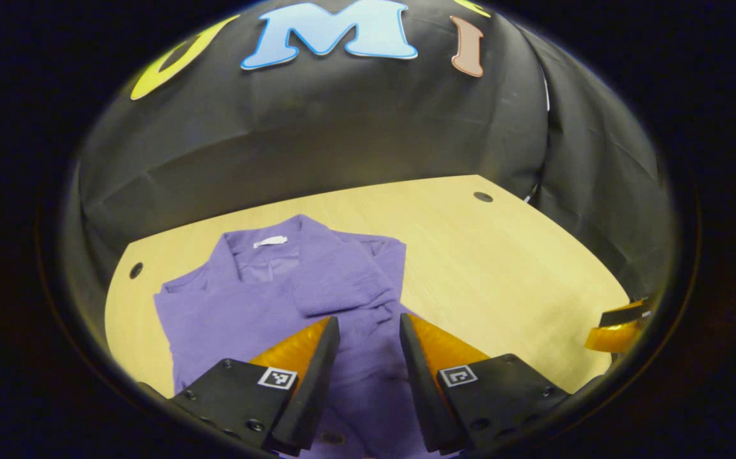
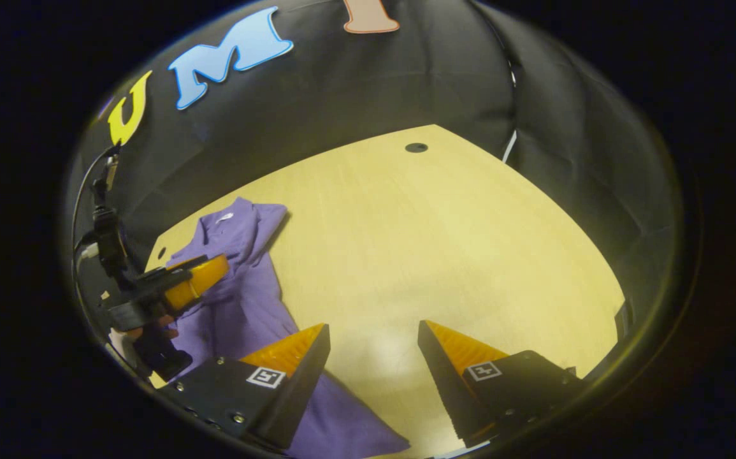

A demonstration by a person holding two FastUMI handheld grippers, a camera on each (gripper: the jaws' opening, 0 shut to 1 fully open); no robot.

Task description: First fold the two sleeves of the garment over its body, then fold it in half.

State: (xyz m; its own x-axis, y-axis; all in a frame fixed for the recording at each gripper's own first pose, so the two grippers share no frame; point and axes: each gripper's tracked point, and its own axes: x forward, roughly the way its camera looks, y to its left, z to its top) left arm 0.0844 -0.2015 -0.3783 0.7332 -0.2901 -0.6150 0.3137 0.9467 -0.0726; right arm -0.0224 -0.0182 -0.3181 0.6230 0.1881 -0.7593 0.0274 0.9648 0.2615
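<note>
The pale wooden surface ran back to the black cloth wall, with a small round hole near its far right corner and another hole near the far left. In the left gripper view the whole right half of the surface lay bare, from the garment's edge out to the rim; in the right gripper view that same open stretch spread wide ahead of the fingers.

The purple garment lay flat on the left part of the surface, its collar and white neck label toward the far wall and its body running toward the near edge, so its long axis went from near to far. One sleeve was folded across the chest, its cuff end close to the garment's right edge.

The left gripper hung above the lower middle of the garment, pointing toward the collar, its fingers spread apart with nothing between them. In the right gripper view it appeared at the left, held by a hand above the cloth.

The right gripper hovered over the garment's right hem edge and the bare wood beside it, fingers parted and empty. One of its fingers showed at the right rim of the left gripper view.
</note>
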